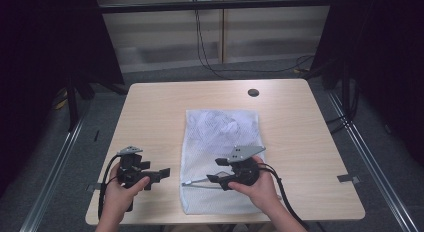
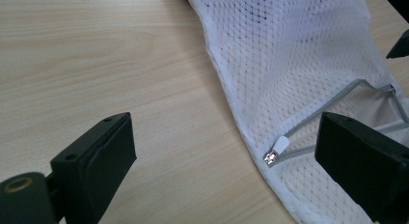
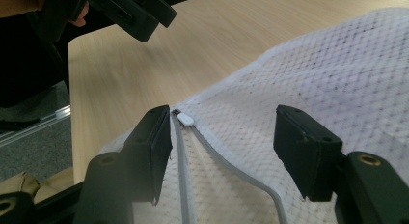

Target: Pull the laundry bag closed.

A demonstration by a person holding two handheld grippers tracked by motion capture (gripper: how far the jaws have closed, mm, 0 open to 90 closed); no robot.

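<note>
White mesh bag (image 1: 222, 157) lying flat mid-table (image 1: 150, 117), bare wood spreading left, right gripper (image 1: 216, 178) hovering part-open over the unzipped mouth, nothing held, left gripper (image 1: 161, 174) waiting wide open off the bag's edge, zipper pull (image 2: 276, 150) showing close up.

i see a white mesh laundry bag (image 1: 220, 152) lying flat on the table, a little right of the middle, its long side running from the near edge toward the far side. something pale and crumpled shows through the mesh in its far half. a grey zipper (image 3: 185, 185) runs across its near end and stands open, the two tracks spread apart in a narrow v. the small white zipper pull (image 2: 277, 149) sits at the left end of that opening, close to the bag's left hem.
</note>
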